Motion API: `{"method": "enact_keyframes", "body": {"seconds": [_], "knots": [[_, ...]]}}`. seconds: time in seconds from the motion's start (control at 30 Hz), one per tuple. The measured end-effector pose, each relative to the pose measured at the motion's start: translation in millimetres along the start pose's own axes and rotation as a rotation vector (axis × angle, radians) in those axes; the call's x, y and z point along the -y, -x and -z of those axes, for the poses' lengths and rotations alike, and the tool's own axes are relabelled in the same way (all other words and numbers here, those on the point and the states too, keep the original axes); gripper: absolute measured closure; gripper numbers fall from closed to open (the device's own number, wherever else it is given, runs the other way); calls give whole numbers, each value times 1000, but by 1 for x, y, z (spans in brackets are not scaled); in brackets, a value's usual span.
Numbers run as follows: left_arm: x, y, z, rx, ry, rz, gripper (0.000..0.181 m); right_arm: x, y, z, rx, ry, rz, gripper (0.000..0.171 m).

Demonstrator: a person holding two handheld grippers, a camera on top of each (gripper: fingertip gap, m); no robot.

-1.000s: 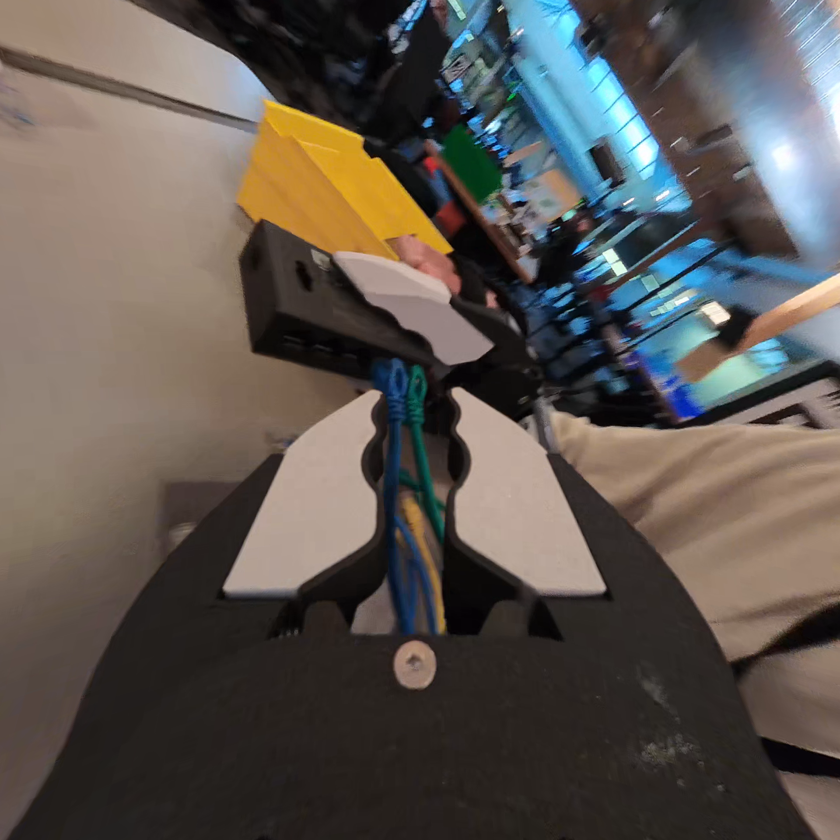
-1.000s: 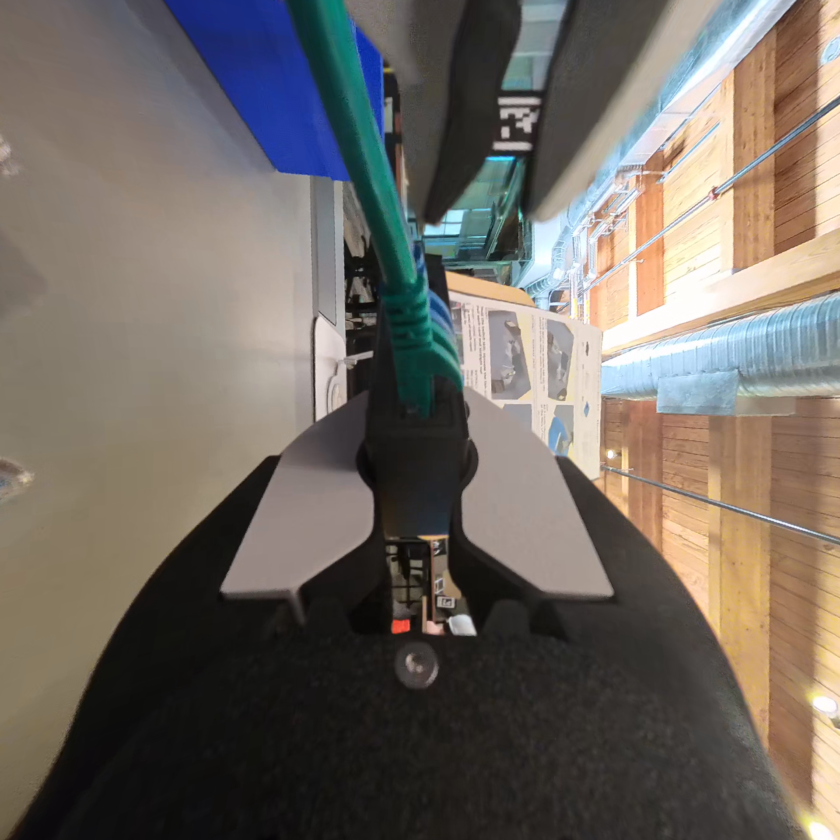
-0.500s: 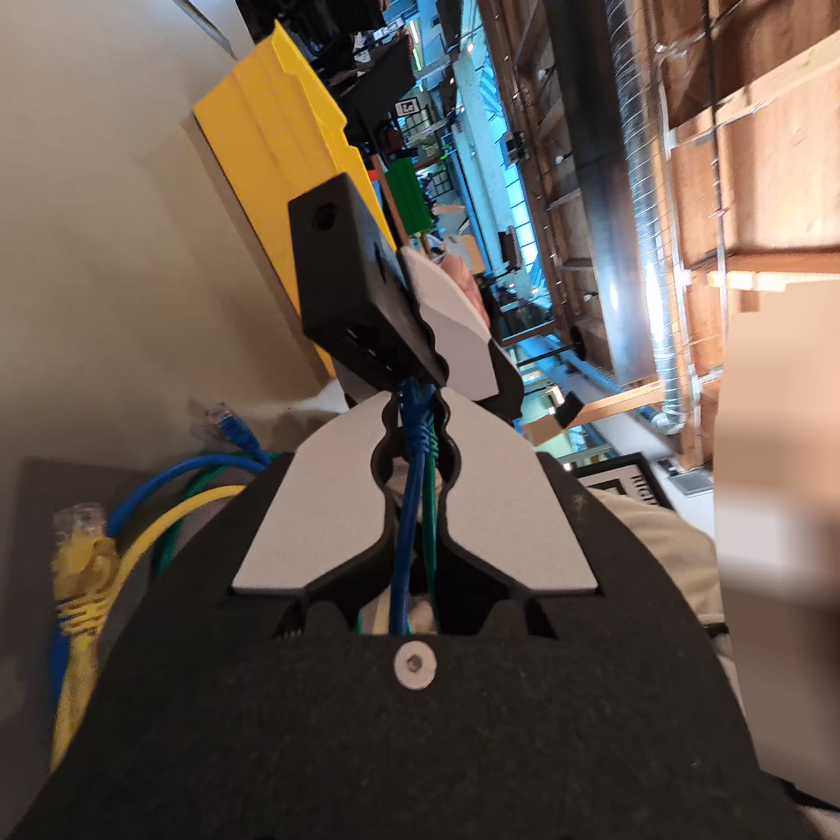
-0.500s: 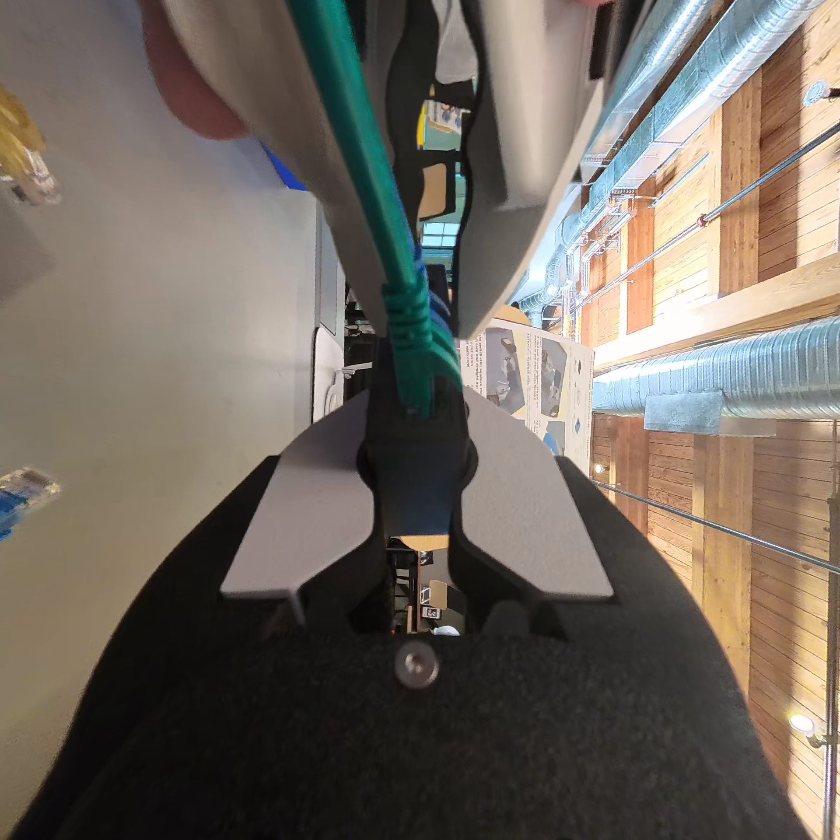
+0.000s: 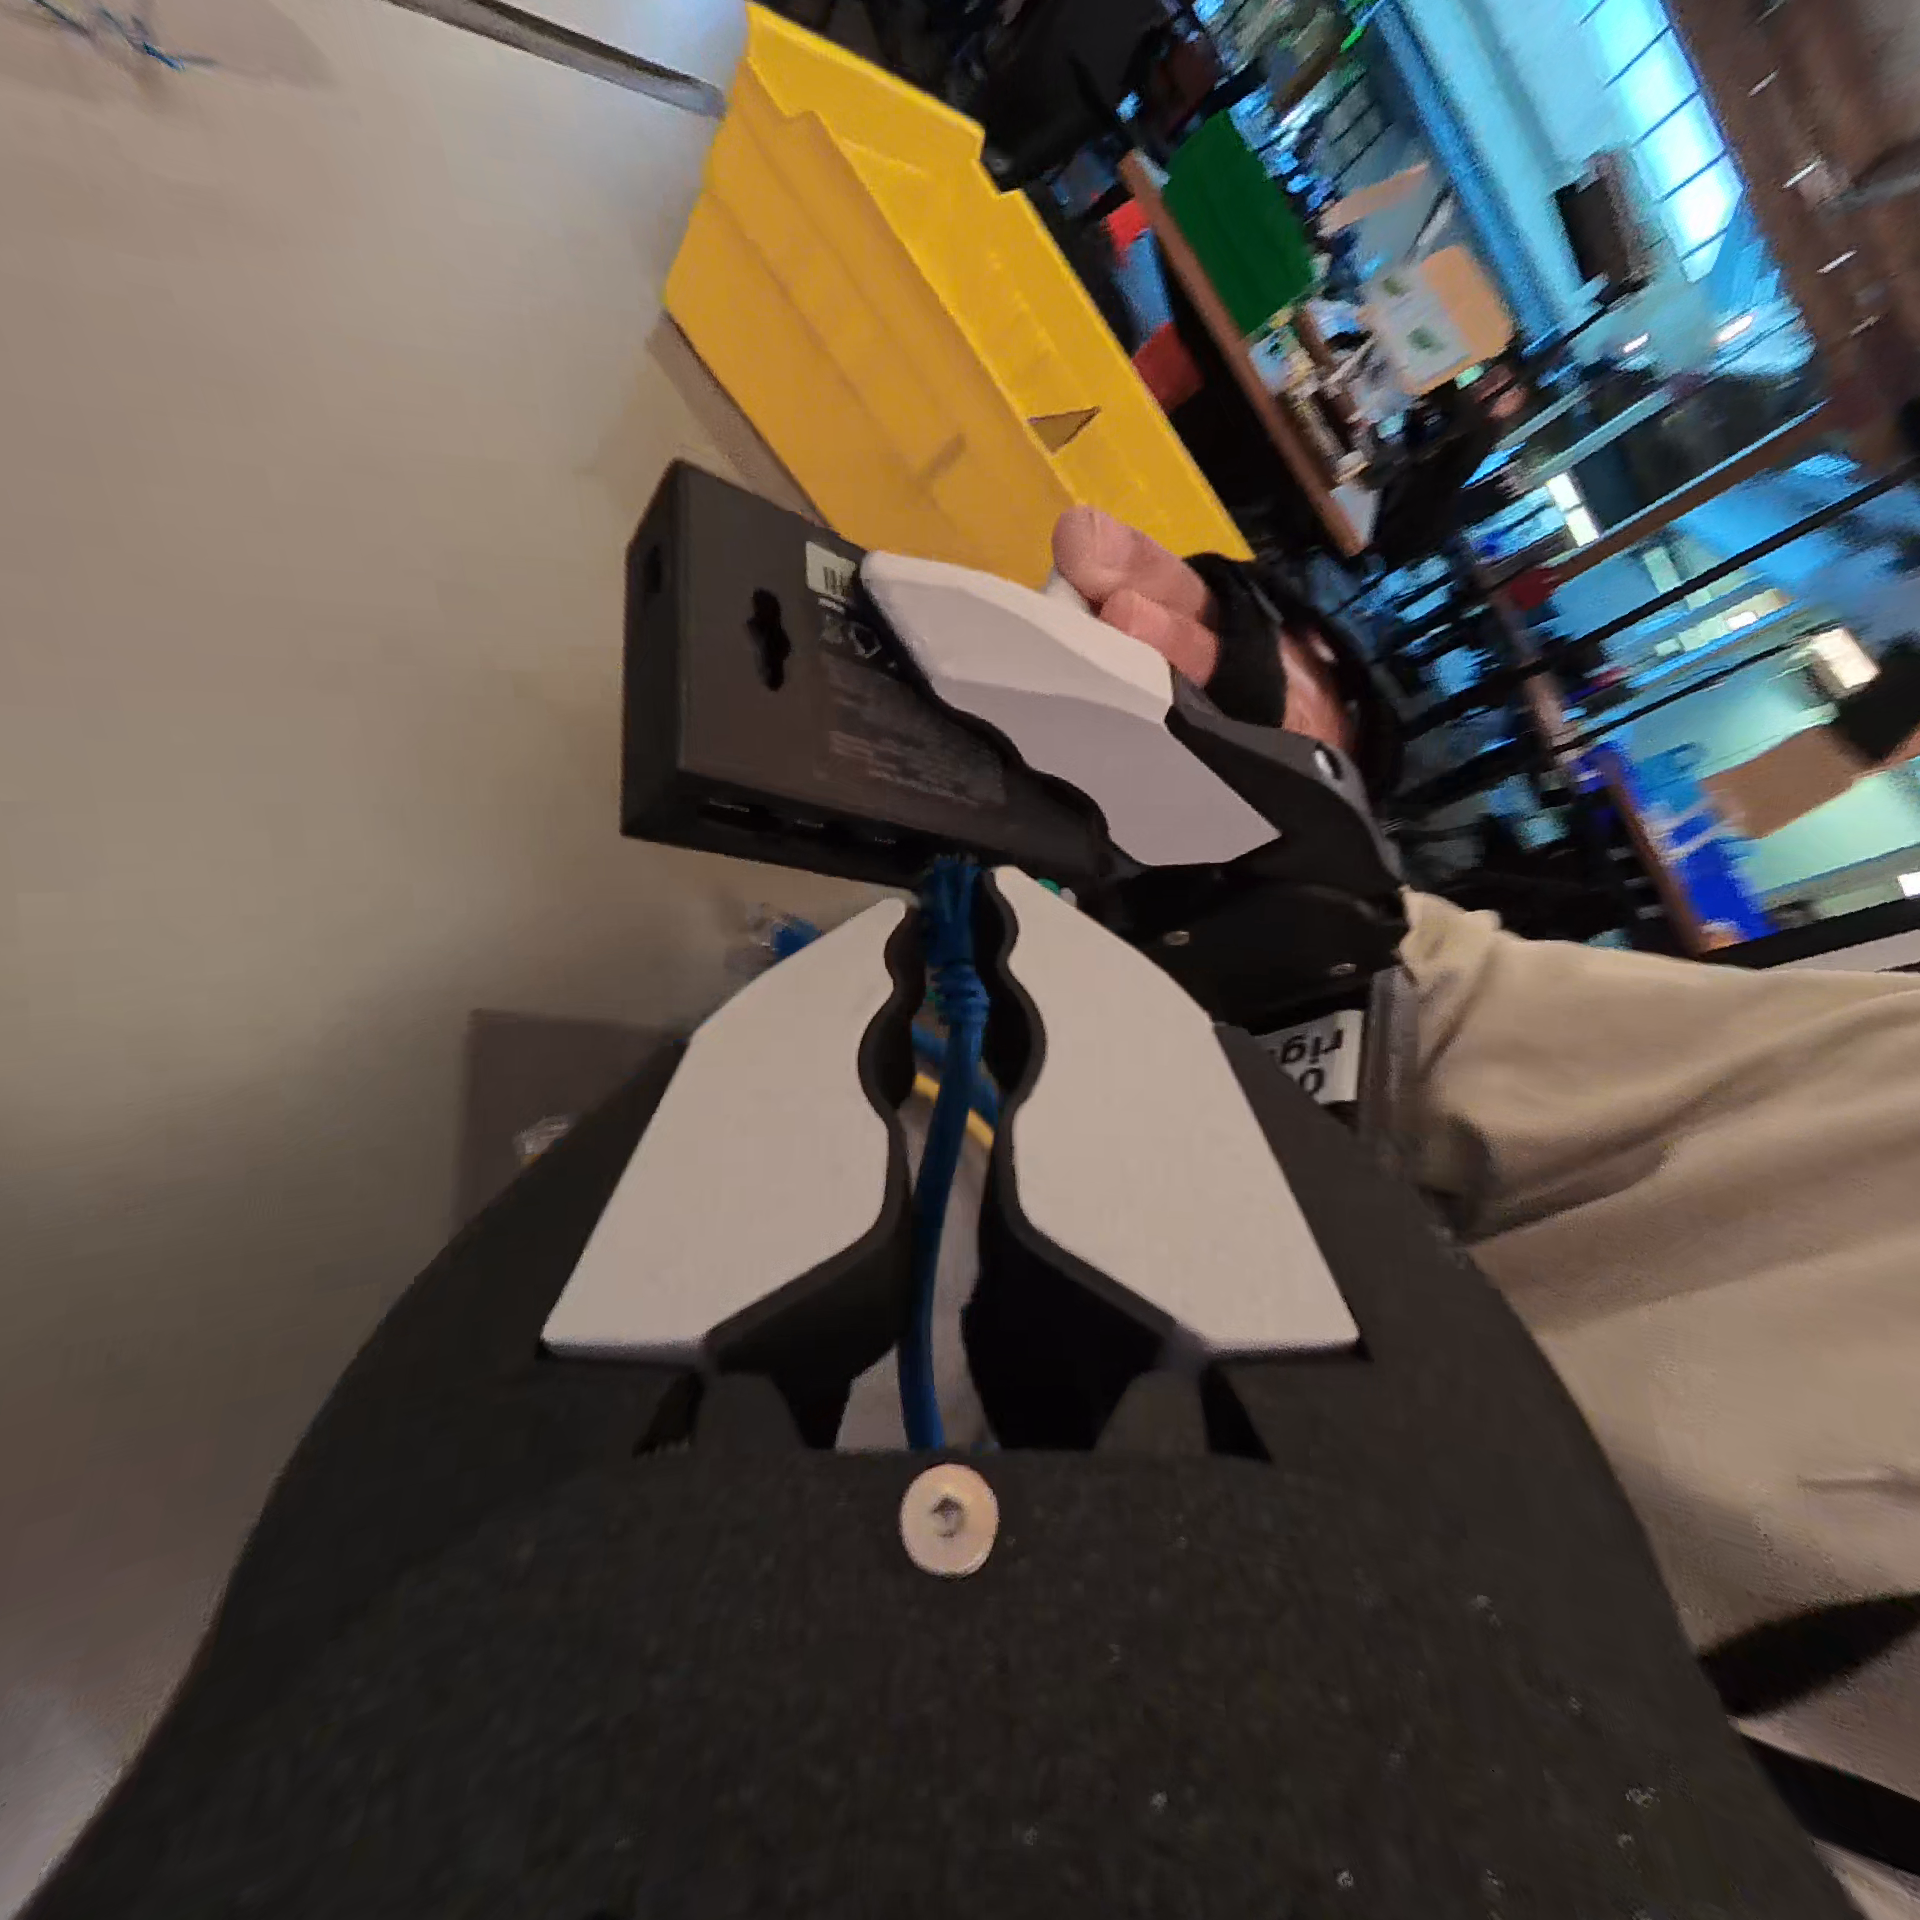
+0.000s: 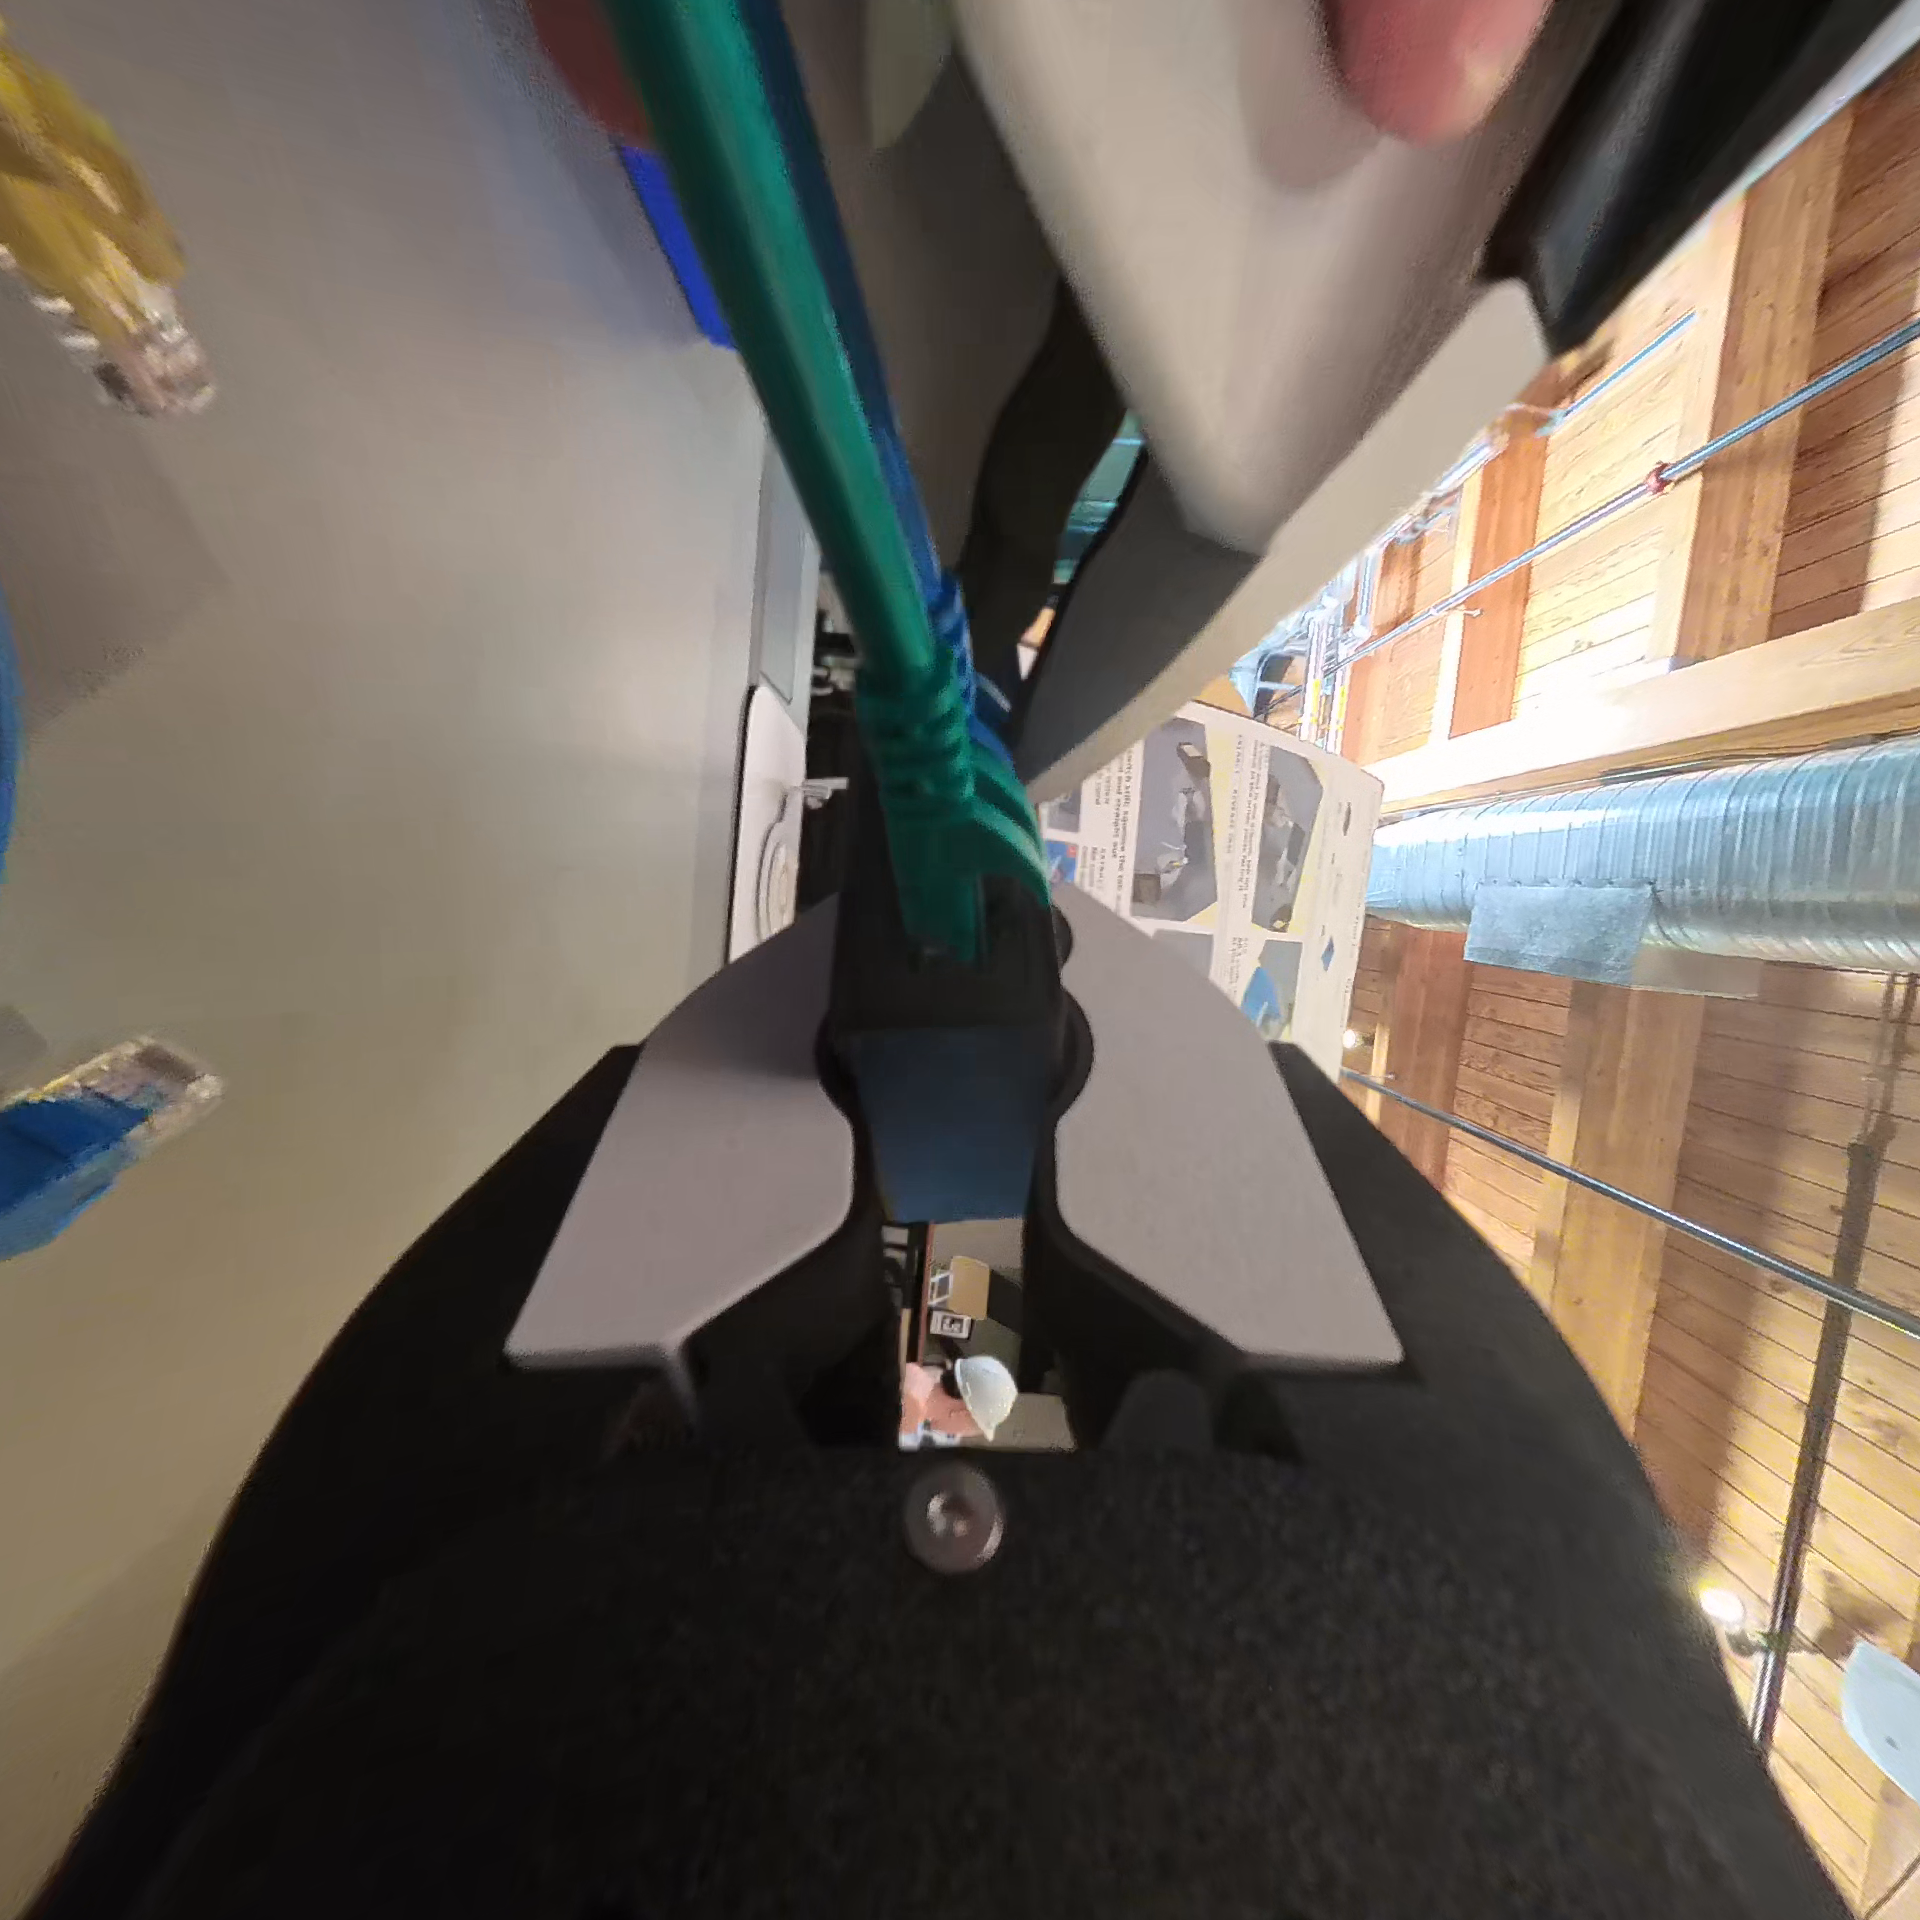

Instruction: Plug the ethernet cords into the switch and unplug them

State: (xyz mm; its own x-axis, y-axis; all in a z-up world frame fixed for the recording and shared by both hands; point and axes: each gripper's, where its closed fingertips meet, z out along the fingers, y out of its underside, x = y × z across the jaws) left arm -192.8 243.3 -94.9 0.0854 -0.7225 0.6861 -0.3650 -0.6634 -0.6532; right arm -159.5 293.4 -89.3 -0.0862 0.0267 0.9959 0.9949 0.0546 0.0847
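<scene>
My left gripper (image 5: 951, 920) is shut on the blue ethernet cord (image 5: 940, 1174), just below its plug, which sits in a port of the black switch (image 5: 769, 717). My right gripper (image 6: 948, 925) is shut on the switch (image 6: 951, 1122) and holds it in the air. In the left wrist view one of its grey fingers (image 5: 1049, 707) lies across the switch. A green cord (image 6: 831, 436) is plugged into the switch, with the blue cord (image 6: 951, 623) right behind it. The left gripper's fingers (image 6: 1195, 312) fill the top of the right wrist view.
Yellow bins (image 5: 914, 343) stand on the pale table (image 5: 312, 520) behind the switch. A loose yellow plug (image 6: 114, 301) and a loose blue plug (image 6: 94, 1122) lie on the table at the left. A person's beige sleeve (image 5: 1662, 1195) is at the right.
Both grippers have kept their hold. The switch and both hands have tilted and shifted in the air, so its flat labelled side now faces the left camera. The loose plugs have come nearer in the right view.
</scene>
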Motion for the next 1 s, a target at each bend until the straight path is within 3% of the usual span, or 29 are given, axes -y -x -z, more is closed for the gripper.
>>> {"method": "enact_keyframes", "body": {"seconds": [0.1, 0.23, 0.47, 0.57, 0.83, 1.0], "knots": [[-2, 12, 1, 153, 40, -126, 179, 2, 8, -2, 21, 11, 35, 142], [8, -1, 9, 160, -4, -205, 179, 5, -1, -2, 52, -29, -77, 142], [9, -4, 9, 91, -22, -201, 177, 6, 3, -5, 54, -59, -91, 142], [11, -12, 22, 62, -43, -236, 163, -5, 7, -9, 65, -6, -85, 142], [-13, -3, 13, 251, 107, -504, 163, -7, 7, -7, 54, -22, -95, 142], [-8, -4, 12, 270, 83, -547, 167, -2, 3, -2, 34, -53, -89, 142]]}}
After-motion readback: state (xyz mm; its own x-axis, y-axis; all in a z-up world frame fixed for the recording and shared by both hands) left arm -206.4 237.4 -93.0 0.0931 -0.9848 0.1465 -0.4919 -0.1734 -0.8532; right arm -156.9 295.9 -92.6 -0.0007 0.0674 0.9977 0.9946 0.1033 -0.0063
